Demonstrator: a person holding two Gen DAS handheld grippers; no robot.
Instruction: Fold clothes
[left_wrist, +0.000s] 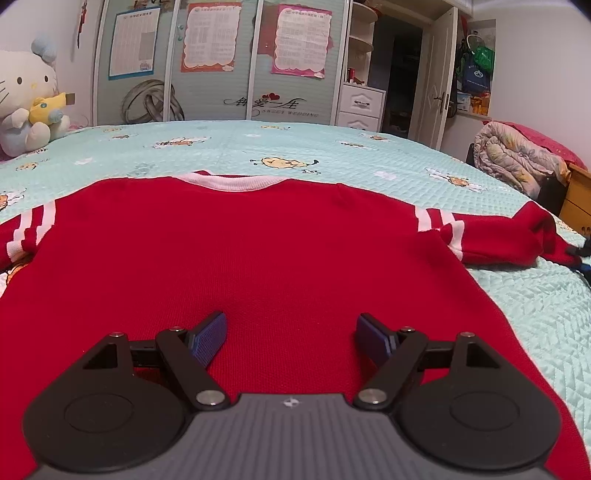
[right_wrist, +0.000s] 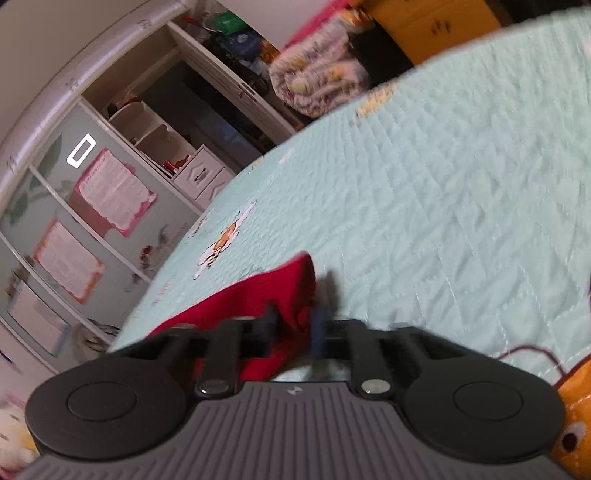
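The bed had a pale green quilt, and a red sweater lay flat on it with its white collar on the far side. A big white plush cat sat at the far left corner of the bed, and a wardrobe with posters stood behind it.

The left gripper hung over the near part of the sweater. Its blue pads were wide apart and held nothing.

The right gripper was at the sleeve on the right side of the sweater. Its jaws looked pinched on the red cloth there, though that view was blurry.

It looked like the very first fold was starting: the sleeve had been caught but not yet laid over. Next, the right gripper would likely need to lift the sleeve and carry it across onto the sweater's middle. The left gripper could hold the sweater down so it did not slide.
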